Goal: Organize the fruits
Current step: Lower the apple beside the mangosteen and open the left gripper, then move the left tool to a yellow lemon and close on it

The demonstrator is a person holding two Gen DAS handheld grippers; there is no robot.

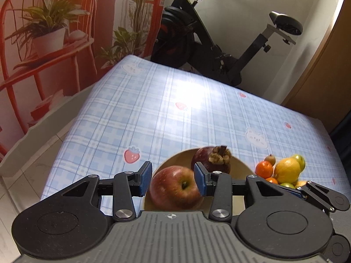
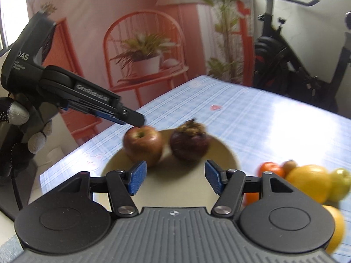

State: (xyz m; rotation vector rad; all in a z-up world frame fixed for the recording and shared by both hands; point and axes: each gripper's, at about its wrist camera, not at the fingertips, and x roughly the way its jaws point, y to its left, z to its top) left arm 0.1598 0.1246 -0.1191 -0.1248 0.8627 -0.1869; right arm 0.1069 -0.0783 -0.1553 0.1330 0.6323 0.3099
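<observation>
Red apple point(image 2: 142, 145) lies unheld beneath part-open left gripper point(image 2: 138, 121), right view shows; right gripper point(image 2: 173, 176) wide, empty.

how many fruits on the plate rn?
2: the apple on the plate's left side and the mangosteen beside it on the right. Other fruits sit piled off the plate, to its right.

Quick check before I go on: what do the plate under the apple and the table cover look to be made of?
Plate: smooth, matte tan surface with a thin rim and no grain showing; it could be wood, bamboo fibre or plastic, I cannot tell which.
Table cover: looks like wipe-clean vinyl or oilcloth, since the blue check print with strawberries carries a broad, glossy window glare and lies flat without folds.
</observation>
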